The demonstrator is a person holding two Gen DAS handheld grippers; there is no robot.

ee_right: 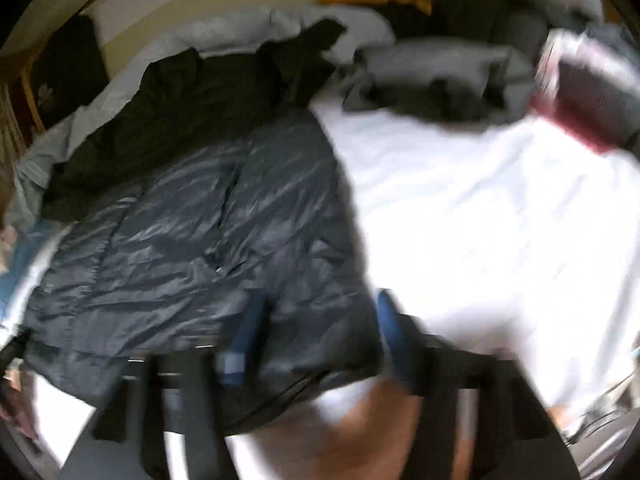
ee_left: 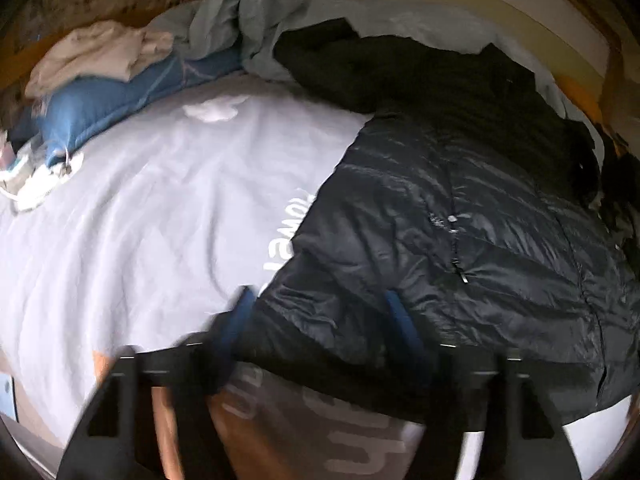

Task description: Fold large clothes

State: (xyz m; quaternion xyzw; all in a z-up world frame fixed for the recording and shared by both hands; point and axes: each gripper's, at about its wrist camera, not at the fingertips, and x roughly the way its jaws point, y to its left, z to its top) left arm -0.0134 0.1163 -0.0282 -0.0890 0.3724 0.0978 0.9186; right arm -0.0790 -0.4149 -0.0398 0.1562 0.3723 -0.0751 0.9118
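Both grippers have their jaws around the near hem of the black puffer jacket (ee_left: 460, 216): left gripper (ee_left: 320, 320) and right gripper (ee_right: 320, 320), though blur hides whether they pinch it. It lies flat on the bed (ee_right: 480, 208), collar pointing away, long axis running from the hem. Better to lift both corners evenly.

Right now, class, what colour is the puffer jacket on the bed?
Shiny black puffer jacket; clearest in the left wrist view.
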